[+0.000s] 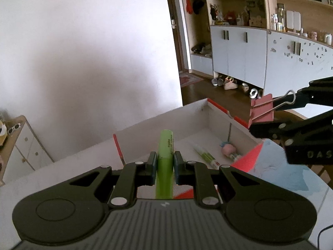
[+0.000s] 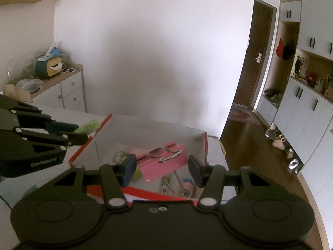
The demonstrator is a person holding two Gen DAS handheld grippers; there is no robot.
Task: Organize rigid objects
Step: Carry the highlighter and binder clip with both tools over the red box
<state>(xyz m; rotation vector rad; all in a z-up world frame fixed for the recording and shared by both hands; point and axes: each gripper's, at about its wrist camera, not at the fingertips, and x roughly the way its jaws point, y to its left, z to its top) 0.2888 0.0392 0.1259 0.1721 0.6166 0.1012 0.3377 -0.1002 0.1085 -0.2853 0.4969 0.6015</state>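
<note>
Looking from largest to smallest, we see first the bench (image 1: 291, 173), pale with a blue patch, and on it the open box (image 1: 166, 120), white inside with red edges. In the box lie a pen-like stick (image 1: 206, 156) and a small pink thing (image 1: 228, 149) near the far right wall; what the pink thing is we cannot tell.

Our right tongs (image 2: 162, 166) carry the pink binder clip (image 2: 164, 162) above the box. Its wire handles (image 2: 170, 152) are folded back over the pink body, and from the left wrist view the body's broad side points toward the box while one wire loop runs back between the black fingers. The tongs stand about half apart, the clip between them; from the right wrist view the pads do not plainly meet its sides, but the left wrist view shows it pinched in the fingers.

Our left tongs (image 1: 165, 164) are pressed together on the green marker (image 1: 165, 158). Its long axis runs straight ahead along the fingers, the capped end pointing forward and up over the box's near wall.
</note>
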